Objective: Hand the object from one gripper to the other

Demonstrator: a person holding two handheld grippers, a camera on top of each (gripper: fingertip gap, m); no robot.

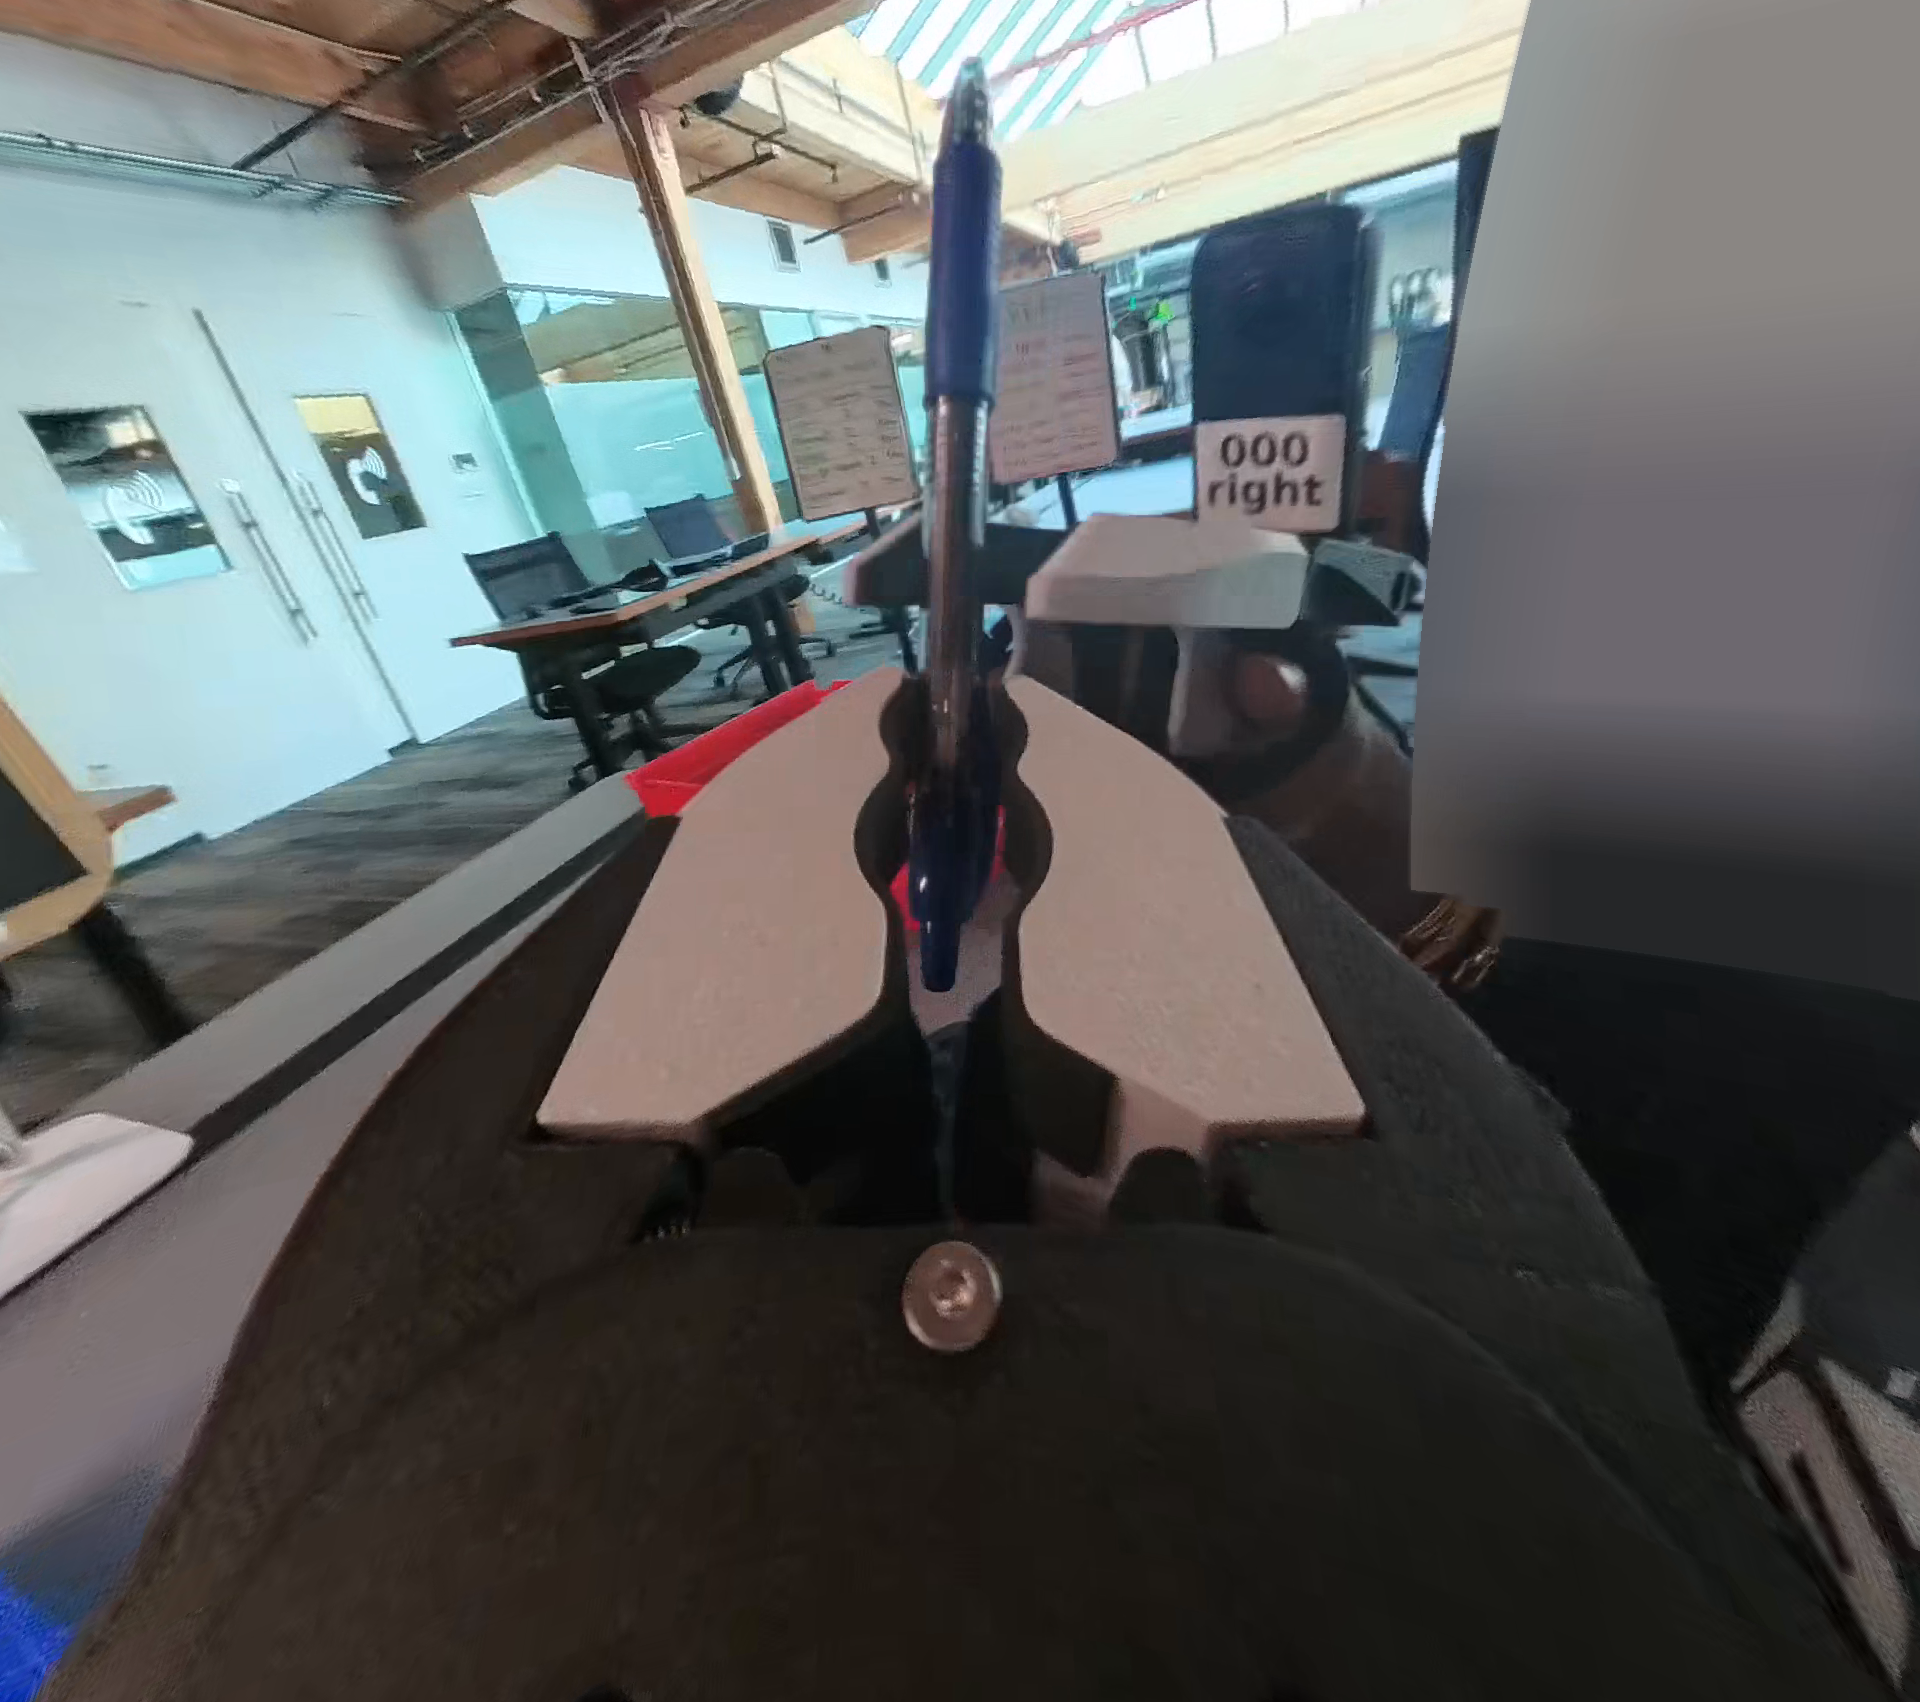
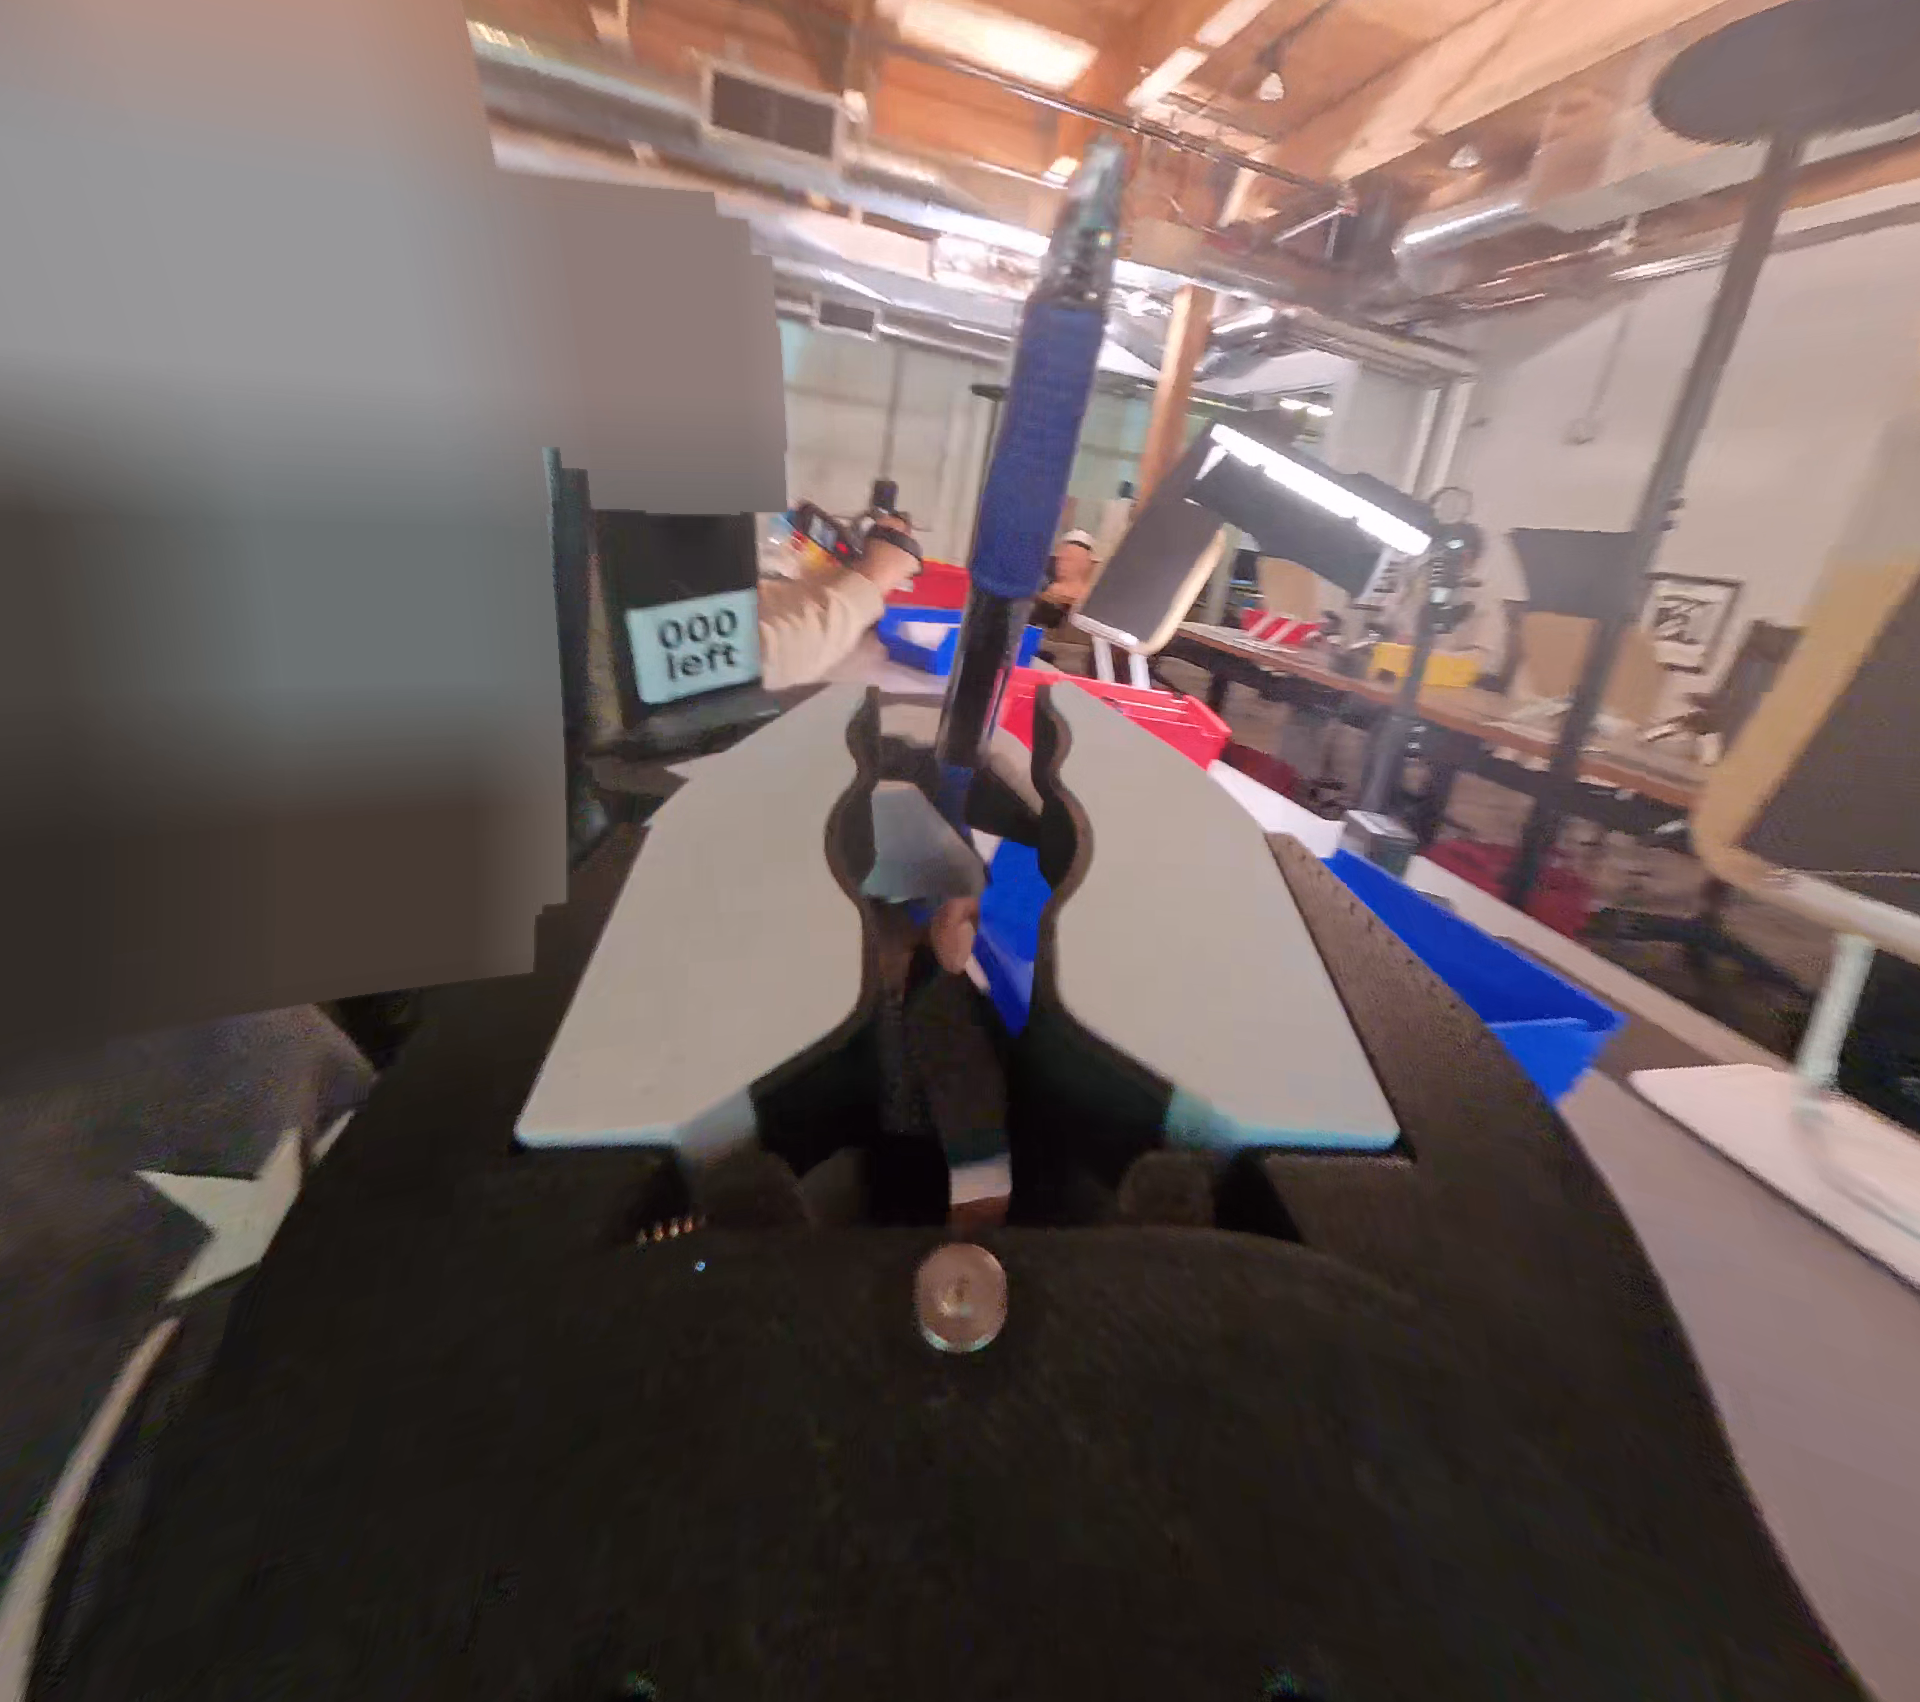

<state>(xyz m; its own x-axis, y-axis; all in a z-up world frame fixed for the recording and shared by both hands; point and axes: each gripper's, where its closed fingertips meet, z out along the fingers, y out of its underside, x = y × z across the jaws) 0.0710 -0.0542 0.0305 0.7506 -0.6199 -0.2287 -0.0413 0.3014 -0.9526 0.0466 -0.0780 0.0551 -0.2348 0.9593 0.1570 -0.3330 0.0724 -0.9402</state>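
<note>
One pen (image 1: 961, 447), blue grip sleeve and clear barrel, stands nearly upright in the left wrist view, clamped between the two grey fingers (image 1: 769, 904) of the left gripper (image 1: 954, 717). Its blue clip end sits down in the scalloped notches; the lowest part is hidden behind the fingers and black body. Pen tip at top is blurred against the skylight.

The right gripper (image 1: 1174, 587) shows farther off just right of the pen, partly hidden behind it; one white label (image 1: 1268, 473) on its black housing. A big grey mosaic patch covers the upper right.

In the right wrist view the same pen (image 2: 1029, 478) rises tilted slightly right, its barrel between the tips of the right gripper (image 2: 956, 702). The two grey fingers (image 2: 717, 925) stand apart with a clear gap on both sides of the barrel, so this one is spread and not clamping. A grey finger of the left gripper (image 2: 914, 831) shows through the gap, mostly hidden; whether it touches the right fingers cannot be told. One white label (image 2: 698, 639) sits on the black housing to the left.

Bins behind the pen are partly hidden: two blue bins (image 2: 1455, 956), a red bin (image 2: 1132, 707) between them, and a red patch (image 2: 940, 582) farther back, hard to make out. A mosaic patch covers the left side. One star-printed dark fabric (image 2: 208, 1205) lower left, cut off.
</note>
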